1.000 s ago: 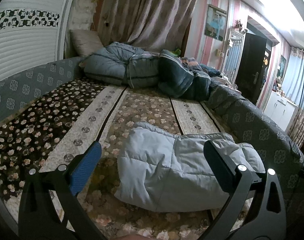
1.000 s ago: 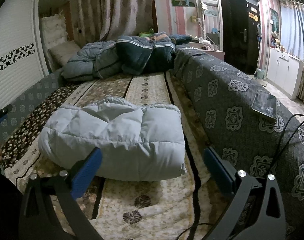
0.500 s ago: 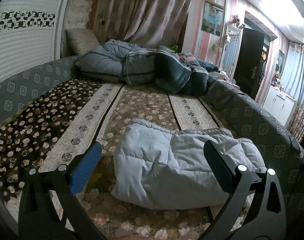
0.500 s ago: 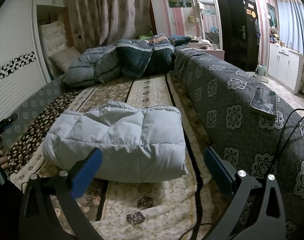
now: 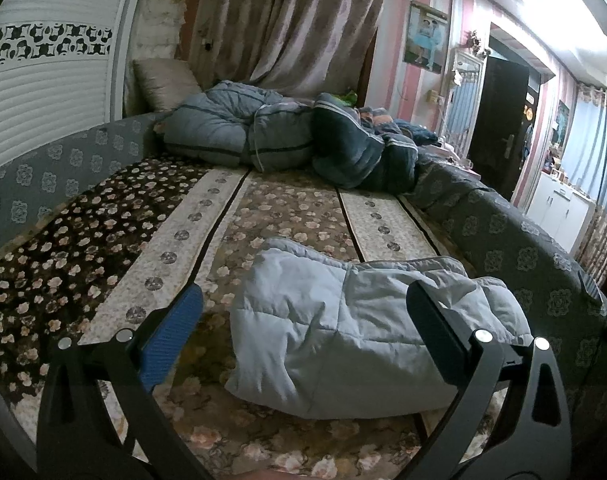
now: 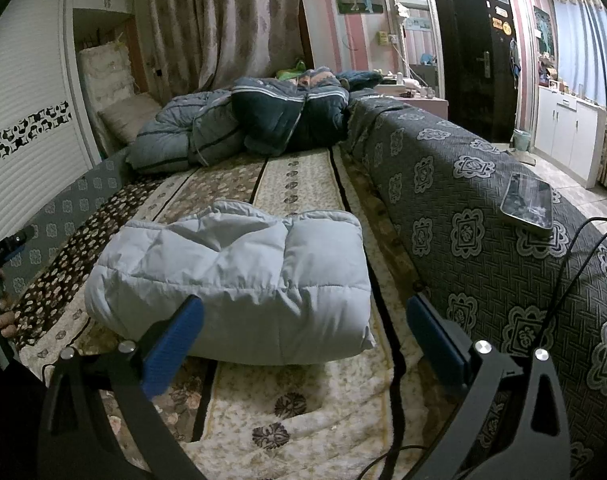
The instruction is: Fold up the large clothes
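Pale-blue quilted jacket (image 5: 343, 328) lies folded into a puffy bundle on the floral bedspread (image 5: 155, 248), near the bed's padded grey side (image 6: 463, 184). Left gripper (image 5: 303, 332) hangs spread wide in front of it, holding nothing. Right gripper (image 6: 303, 340) is likewise released and empty. Farther right, a phone (image 6: 528, 204) rests on the grey padding.

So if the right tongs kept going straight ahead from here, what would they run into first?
Most likely the folded pale blue padded jacket on the bed: the open right tongs point at its near right part. Depth is unclear, and its corner may slip between them.
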{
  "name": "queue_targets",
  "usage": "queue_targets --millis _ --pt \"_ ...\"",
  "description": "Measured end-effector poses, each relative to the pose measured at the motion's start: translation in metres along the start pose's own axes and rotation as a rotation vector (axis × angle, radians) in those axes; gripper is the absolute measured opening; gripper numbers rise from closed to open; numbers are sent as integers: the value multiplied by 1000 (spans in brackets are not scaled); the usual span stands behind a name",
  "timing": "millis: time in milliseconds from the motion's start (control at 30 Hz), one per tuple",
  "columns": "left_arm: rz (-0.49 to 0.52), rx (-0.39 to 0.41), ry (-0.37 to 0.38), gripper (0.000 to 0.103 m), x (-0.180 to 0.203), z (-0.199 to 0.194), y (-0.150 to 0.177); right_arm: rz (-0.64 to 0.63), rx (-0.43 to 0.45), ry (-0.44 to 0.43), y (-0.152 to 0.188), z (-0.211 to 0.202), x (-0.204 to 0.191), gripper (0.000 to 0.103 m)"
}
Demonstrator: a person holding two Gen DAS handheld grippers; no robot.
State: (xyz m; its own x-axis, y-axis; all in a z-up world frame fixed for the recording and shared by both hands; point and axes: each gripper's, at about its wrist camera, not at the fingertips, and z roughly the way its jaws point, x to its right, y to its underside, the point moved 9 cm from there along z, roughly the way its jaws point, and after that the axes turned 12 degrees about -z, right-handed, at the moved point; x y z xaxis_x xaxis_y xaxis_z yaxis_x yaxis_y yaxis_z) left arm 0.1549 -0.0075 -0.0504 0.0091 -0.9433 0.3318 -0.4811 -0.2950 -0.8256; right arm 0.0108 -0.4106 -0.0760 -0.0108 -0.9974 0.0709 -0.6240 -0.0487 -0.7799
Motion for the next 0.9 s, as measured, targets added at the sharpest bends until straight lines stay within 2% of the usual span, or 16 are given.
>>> queue_targets --millis 533,733,900 --pt "-6 -5 -25 100 4 1 4 26 0 -5 2 1 5 101" --pt "-3 -6 -21 100 2 2 4 53 23 17 0 -2 16 101" --pt "-12 -11 -13 100 -1 2 3 56 8 34 1 1 19 101"
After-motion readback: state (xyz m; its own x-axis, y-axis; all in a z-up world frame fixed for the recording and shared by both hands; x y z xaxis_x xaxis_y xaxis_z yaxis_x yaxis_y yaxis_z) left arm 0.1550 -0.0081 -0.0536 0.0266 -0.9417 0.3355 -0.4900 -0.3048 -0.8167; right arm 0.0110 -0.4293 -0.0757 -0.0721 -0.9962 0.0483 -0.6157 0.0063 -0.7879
